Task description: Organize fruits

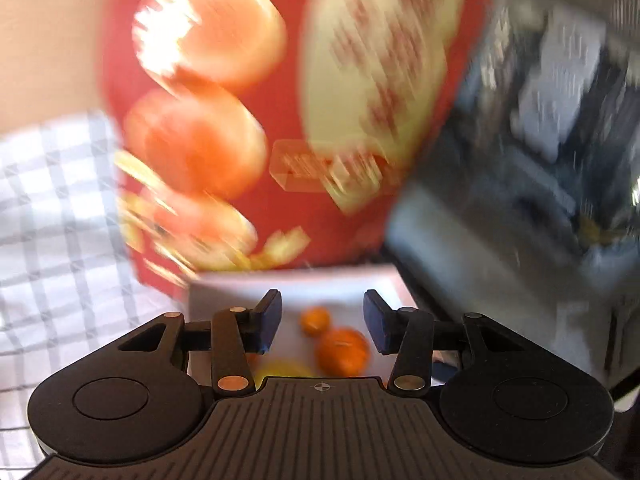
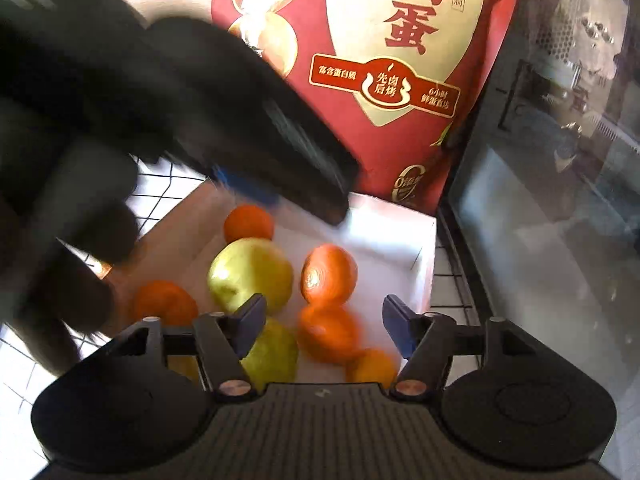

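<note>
the fruits sit gathered in the white box point(image 2: 424, 264), oranges point(image 2: 329, 274) around a green apple point(image 2: 250, 276), just in front of the red bag point(image 2: 400, 80). both the right gripper point(image 2: 324, 320) and left gripper point(image 1: 322, 320) hover above with fingers spread, pinching nothing, likely ready to sort.

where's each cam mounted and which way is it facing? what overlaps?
Left wrist: on the left tool, angled down at the red bag and white box; own open fingers show, picture blurred.
Right wrist: on the right tool, angled down into the box of fruit; own open fingers show, with the left tool crossing above.
Shared: bag, box, oranges.
</note>
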`<state>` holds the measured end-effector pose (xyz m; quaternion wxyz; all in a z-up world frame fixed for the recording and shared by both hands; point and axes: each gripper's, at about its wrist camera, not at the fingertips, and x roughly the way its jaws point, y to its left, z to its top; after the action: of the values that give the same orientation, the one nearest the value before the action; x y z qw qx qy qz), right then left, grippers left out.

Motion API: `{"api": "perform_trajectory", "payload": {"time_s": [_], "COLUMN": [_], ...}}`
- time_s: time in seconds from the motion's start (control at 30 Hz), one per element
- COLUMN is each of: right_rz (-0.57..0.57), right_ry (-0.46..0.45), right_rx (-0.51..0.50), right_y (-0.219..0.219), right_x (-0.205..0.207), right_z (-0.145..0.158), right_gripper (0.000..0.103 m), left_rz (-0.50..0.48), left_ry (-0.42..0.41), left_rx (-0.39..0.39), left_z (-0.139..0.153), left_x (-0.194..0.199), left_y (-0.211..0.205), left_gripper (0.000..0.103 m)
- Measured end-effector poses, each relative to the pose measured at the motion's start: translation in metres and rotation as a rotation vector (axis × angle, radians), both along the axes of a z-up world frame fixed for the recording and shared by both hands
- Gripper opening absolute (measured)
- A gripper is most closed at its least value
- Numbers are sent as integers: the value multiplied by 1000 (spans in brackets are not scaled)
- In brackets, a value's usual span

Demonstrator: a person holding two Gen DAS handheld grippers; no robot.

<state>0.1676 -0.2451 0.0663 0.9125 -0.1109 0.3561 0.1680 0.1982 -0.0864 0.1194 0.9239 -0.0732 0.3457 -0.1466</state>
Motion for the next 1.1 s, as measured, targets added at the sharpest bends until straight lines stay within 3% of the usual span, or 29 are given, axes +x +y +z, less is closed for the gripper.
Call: {"api": "perform_trajectory", "payload": {"time_s": [0.1,0.37,0.5,0.63,0.73,0.9,1.1], "right_rz": [-39,-20,41,99,133,166,168], "right_ry": [-57,-97,-85,-35,21,126,129], "right_rx": [-55,6,42,72,75,67,15], "right_y": [5,28,53,81,100,122,128], "right_x": [-4,-40,-65,-94,-114,-138,-156], "right_z": [1,20,29,24,9,-13,-21], "right_gripper": [65,70,72,75,75,75,75], "left_rz": [101,355,518,679,689,614,586], "left_ry": [-58,13,10,28,75,118,109], "left_rx": [-13,54,60,15,-7,2,148], "left_z": [9,-19,-27,-25,-30,-42,-43], "left_x": [-25,-109,-153,-185,-189,-174,-152], "left_y": [41,173,245,317,346,346,329], "left_gripper": [50,50,50,50,50,50,52]}}
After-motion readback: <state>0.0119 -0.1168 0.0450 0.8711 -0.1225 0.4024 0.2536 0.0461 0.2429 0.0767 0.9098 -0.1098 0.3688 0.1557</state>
